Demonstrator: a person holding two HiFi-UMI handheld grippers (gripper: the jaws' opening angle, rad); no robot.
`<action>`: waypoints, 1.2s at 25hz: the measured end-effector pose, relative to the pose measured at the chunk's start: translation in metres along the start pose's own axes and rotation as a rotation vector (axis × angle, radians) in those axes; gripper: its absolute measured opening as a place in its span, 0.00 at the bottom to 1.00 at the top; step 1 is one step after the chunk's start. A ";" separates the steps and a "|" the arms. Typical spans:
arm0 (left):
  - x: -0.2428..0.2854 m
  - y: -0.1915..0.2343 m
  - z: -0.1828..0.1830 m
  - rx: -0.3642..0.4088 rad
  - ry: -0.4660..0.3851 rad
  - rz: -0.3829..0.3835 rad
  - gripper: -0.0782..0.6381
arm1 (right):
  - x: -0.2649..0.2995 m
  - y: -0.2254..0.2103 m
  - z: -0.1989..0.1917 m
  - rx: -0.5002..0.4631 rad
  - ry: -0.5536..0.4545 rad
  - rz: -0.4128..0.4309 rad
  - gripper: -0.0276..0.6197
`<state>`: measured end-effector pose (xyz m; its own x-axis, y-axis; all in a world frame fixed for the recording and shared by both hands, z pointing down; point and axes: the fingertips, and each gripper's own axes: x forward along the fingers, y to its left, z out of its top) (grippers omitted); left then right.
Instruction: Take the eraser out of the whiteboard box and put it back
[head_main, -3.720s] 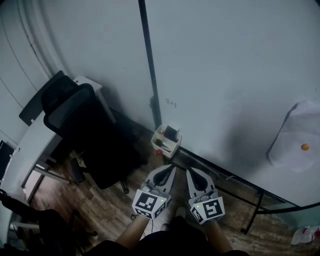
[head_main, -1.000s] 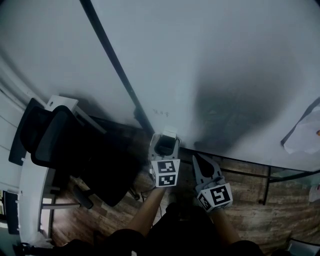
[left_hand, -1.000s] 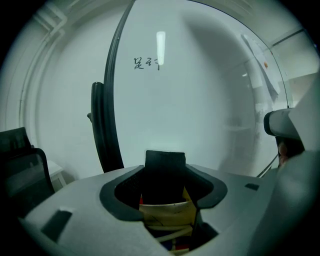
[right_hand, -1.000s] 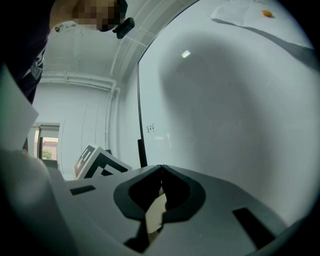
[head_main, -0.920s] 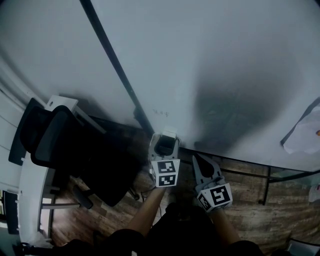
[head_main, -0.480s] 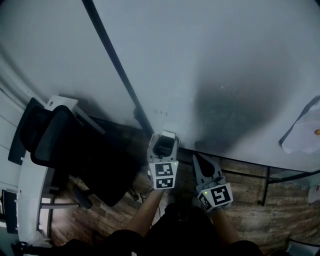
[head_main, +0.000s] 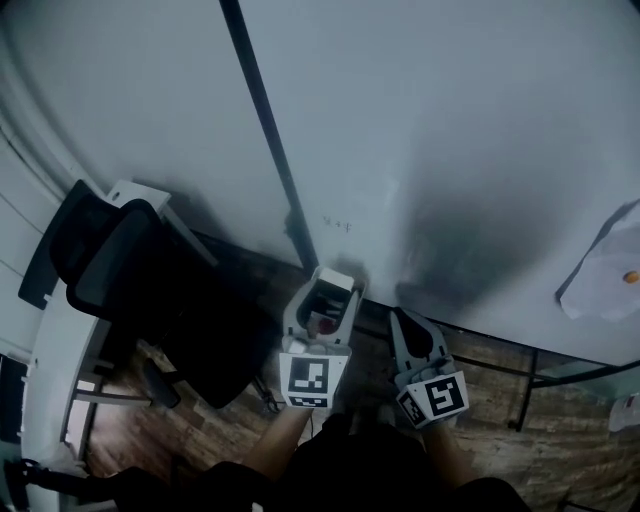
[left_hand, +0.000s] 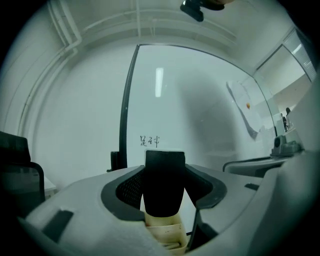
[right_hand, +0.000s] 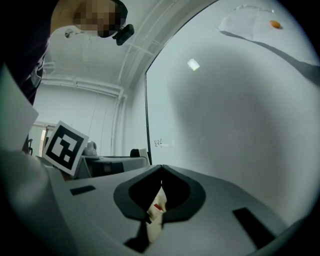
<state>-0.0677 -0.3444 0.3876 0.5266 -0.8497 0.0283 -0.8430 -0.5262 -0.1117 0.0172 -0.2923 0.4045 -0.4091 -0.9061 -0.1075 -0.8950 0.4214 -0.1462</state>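
My left gripper is shut on the black eraser, which stands upright between the pads. The cream whiteboard box shows just beneath the eraser, so the eraser hangs above it. In the head view the left gripper holds the eraser close in front of the whiteboard. My right gripper hovers beside it on the right. Its jaws meet at the tips in the right gripper view, with nothing between them. Part of the box shows below them.
A black frame post runs up the whiteboard just left of the box. A black office chair and a white desk stand at the left. A sheet of paper hangs on the board at the right.
The left gripper has come up and back from the box with the eraser in it. The right gripper has hardly shifted. The head view has swung a little.
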 end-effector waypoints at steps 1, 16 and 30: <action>-0.007 -0.001 0.008 0.002 -0.024 -0.004 0.43 | -0.001 0.003 0.004 -0.004 -0.008 0.008 0.05; -0.055 -0.014 0.046 0.010 -0.108 0.045 0.43 | -0.014 0.018 0.049 0.014 -0.138 0.073 0.05; -0.066 -0.034 0.051 -0.009 -0.120 0.178 0.43 | -0.037 0.001 0.042 0.040 -0.088 0.180 0.05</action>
<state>-0.0681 -0.2690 0.3392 0.3784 -0.9192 -0.1093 -0.9244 -0.3692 -0.0952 0.0391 -0.2564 0.3666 -0.5432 -0.8102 -0.2202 -0.8003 0.5790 -0.1558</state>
